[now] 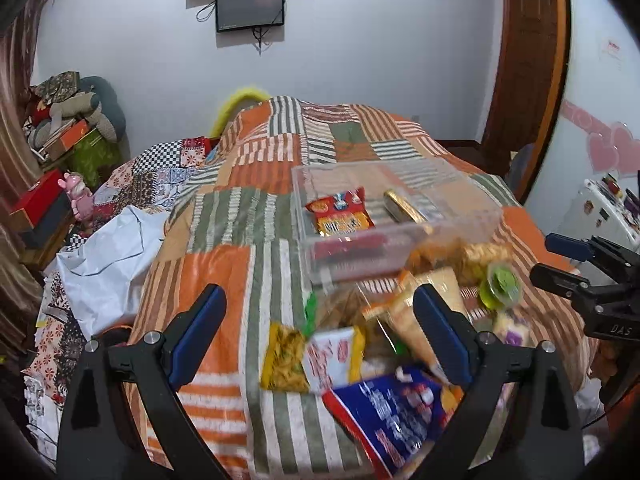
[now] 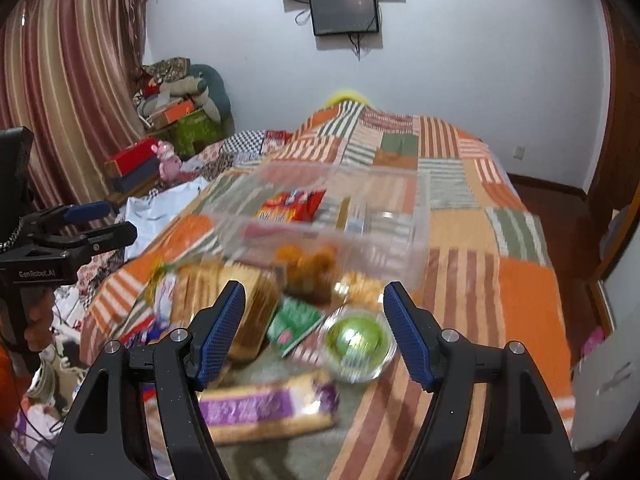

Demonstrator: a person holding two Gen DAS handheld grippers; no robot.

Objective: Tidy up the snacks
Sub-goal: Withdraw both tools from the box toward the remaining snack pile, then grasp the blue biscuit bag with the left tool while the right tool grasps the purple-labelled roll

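Left gripper [image 1: 320, 332]: we had it hanging over the near end of the bed, jaws spread wide, nothing between the pads. Snack packets lay below the gap, untouched.
Right gripper [image 2: 314, 330]: we saw its jaws apart, empty. The green jelly cup sat on the quilt below the gap, nearer the right finger; no pad pressed on it.
Clear box [image 1: 320, 256]: transparent plastic container, on the quilt, beyond the loose pile. We counted two things inside: a red snack packet [image 1: 340, 212] lying flat and a gold-wrapped bar [image 1: 402, 206] to its right. Lid not visible.
Loose pile: crowded against the box's near wall and spreading toward us. Much of it was motion-blurred.
Blue bag [image 1: 396, 408]: nearest the left camera, under the left gripper's right finger.
Yellow packet [image 1: 284, 358]: left edge of the pile, touching a white-and-red packet [image 1: 334, 354].
Green jelly cup [image 2: 358, 344]: right side of the pile, foil lid up.
Purple-banded packet [image 2: 268, 408]: nearest the right camera, lying flat.
Green packet [image 2: 294, 320]: just left of the cup.
Orange fried snacks [image 2: 310, 262]: in a clear bag, up against the box.
Quilt [image 1: 256, 152]: orange, green and white striped patchwork, covering the bed.
Person: a hand [image 2: 38, 324] gripped the left gripper's handle, seen in the right view.
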